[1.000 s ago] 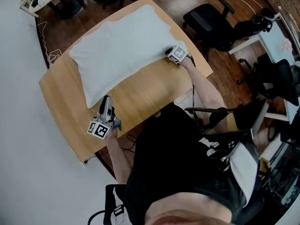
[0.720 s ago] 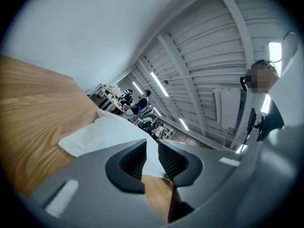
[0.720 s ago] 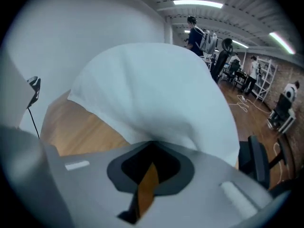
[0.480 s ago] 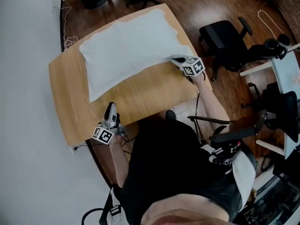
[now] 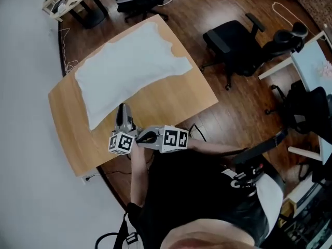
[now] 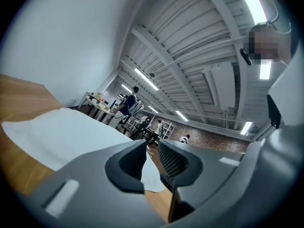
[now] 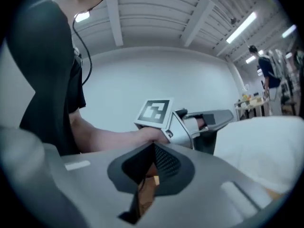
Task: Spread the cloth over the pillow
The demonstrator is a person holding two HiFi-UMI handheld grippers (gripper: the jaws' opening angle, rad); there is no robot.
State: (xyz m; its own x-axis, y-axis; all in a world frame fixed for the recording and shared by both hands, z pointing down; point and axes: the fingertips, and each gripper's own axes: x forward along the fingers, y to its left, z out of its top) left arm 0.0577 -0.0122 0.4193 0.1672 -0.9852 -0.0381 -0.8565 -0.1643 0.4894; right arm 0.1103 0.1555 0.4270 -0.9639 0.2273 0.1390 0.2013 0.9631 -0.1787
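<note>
Withdrawn from the cloth's (image 5: 129, 66) right end, the right gripper (image 5: 141, 137) now sits at the tabletop's (image 5: 155, 102) near edge, jaws pressed together, beside the left gripper (image 5: 122, 110), jaws slightly apart, both empty; unheld along the far edge, the cloth's rumpled right end may leave pillow uncovered.

The cloth (image 5: 129, 66) lies across the far half of the table (image 5: 161, 105). At the table's front edge, the left gripper (image 5: 122, 110) is just before the cloth and the right gripper (image 5: 142, 137) is beside it. An office chair (image 5: 231, 40) stands right of the table.
</note>
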